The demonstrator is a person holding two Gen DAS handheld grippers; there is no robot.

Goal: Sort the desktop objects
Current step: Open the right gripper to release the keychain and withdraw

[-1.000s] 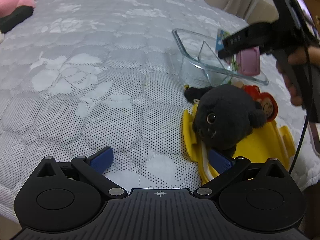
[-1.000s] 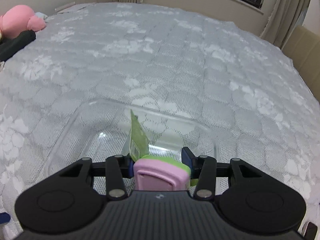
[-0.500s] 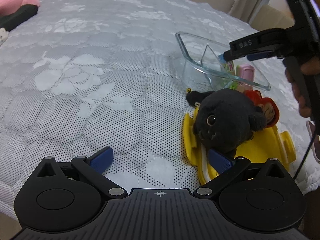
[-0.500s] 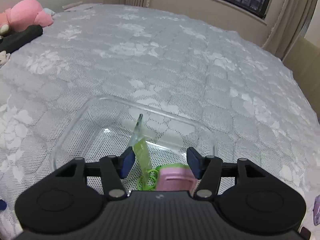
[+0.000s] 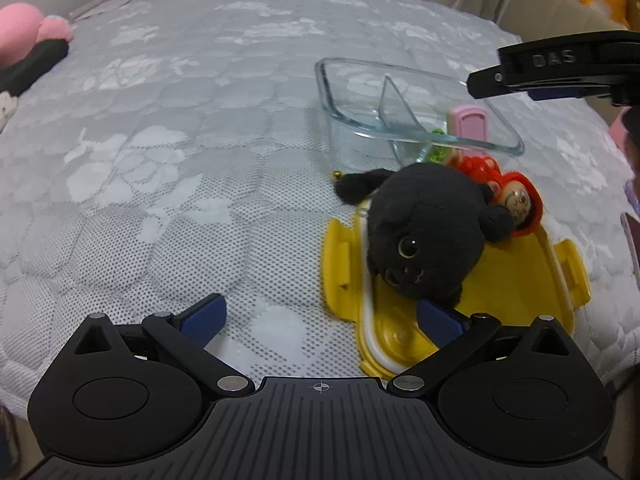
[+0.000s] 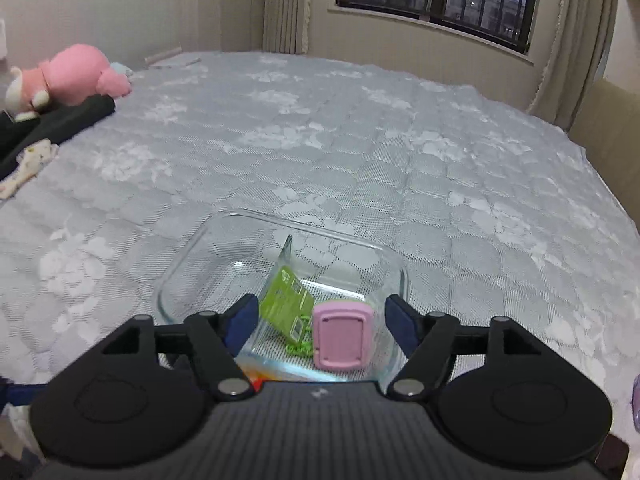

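Right wrist view: right gripper (image 6: 318, 322) sits above the near end of the glass container (image 6: 188, 256), jaws opening, blue pads clear on both sides of the pink clip-like item (image 6: 342, 336). Nothing pressed between them. Pink item stands upright in the right compartment, leaning at the near wall, green tag (image 6: 286, 302) and green cord just beside it against the divider. Left compartment looks bare

Left wrist view: left gripper (image 5: 320, 316) spread wide, holding nothing. Its right pad hangs just in front of the black plush (image 5: 420, 236), left pad over the bedspread (image 5: 180, 140). Plush lies on the yellow lid (image 5: 520, 284), face toward the camera, tail pointing at the container. Long axis runs roughly away from the fingers, up-left to down-right. Red-haired doll charm (image 5: 516, 200) is tucked against the plush's far side, touching it

Judgement: plush is likely the next pick. Left hand is clearly nearer, plush sits right of its jaw centre, so it needs a shift right before closing. Plush is round, soft, dark, wider than the pink item, should compress under the pads. Risk: lid rim or doll gets caught with it

Pink plush toy (image 6: 76, 74) at the far bed edge, well apart
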